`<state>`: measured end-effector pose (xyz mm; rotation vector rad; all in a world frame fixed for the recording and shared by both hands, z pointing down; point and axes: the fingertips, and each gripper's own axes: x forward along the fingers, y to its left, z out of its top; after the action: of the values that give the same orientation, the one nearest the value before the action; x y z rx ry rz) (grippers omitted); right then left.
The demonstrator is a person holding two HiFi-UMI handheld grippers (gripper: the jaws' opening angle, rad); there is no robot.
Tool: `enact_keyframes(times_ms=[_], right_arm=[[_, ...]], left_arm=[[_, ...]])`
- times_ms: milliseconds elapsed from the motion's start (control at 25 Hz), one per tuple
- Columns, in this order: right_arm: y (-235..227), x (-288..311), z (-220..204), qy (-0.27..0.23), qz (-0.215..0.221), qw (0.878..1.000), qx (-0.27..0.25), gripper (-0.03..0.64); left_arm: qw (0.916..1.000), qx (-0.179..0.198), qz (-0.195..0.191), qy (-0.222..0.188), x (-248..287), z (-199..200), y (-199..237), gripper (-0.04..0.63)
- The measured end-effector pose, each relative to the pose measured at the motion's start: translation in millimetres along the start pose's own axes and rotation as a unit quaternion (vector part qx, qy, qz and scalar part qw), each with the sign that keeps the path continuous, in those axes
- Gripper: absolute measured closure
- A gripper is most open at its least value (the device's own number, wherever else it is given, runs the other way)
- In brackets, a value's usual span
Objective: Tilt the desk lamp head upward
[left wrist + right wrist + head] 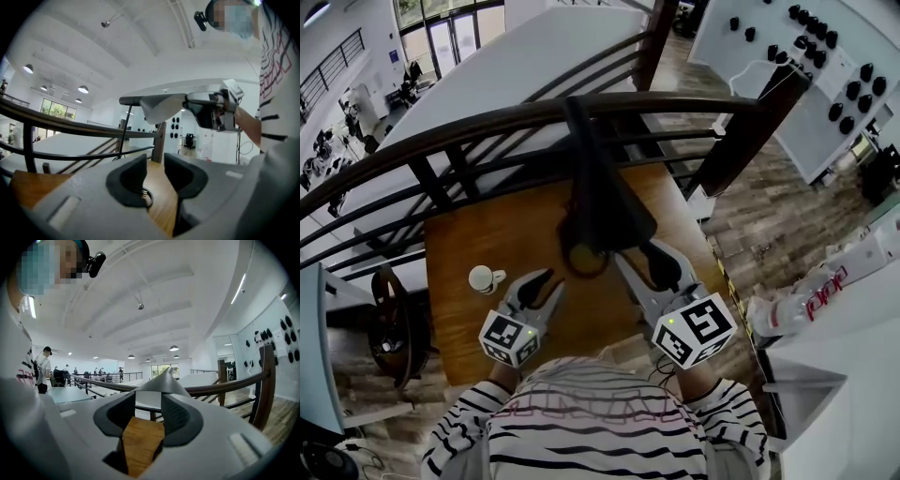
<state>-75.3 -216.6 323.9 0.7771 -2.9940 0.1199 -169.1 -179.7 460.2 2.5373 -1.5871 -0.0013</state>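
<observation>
Counter (487, 234) carries desk lamp. Lamp head (605, 202) hangs over centre, shade facing down, seemingly not yet tilted. Your right tongs (637, 259) sit at its 5 o'clock, pointing toward 11, moderately apart, tips at shade rim, likely placed to lift it. Your left tongs (553, 281) wait at 7 o'clock, pointing toward 1, narrow gap, empty, held clear. Mug (485, 278) at 8 o'clock, out of way.

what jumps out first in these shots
The black desk lamp head looms over the middle of the wooden desk, with a dark railing behind it. Just below, the right gripper sits at its edge, jaws apart, and the left gripper hangs open beside a white mug.
</observation>
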Motion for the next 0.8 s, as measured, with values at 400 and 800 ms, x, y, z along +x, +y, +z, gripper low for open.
enact_keyframes(times_ms=[400,800], right_arm=[[10,-6,25,-0.001,-0.001,1.0,-0.03,0.445],[21,-8,35,0.006,0.01,0.999,-0.053,0.445]], left_arm=[[1.0,-0.004,-0.002,-0.008,-10,2,-7,0.479],[0.9999,-0.007,-0.003,-0.011,-16,0,-16,0.479]])
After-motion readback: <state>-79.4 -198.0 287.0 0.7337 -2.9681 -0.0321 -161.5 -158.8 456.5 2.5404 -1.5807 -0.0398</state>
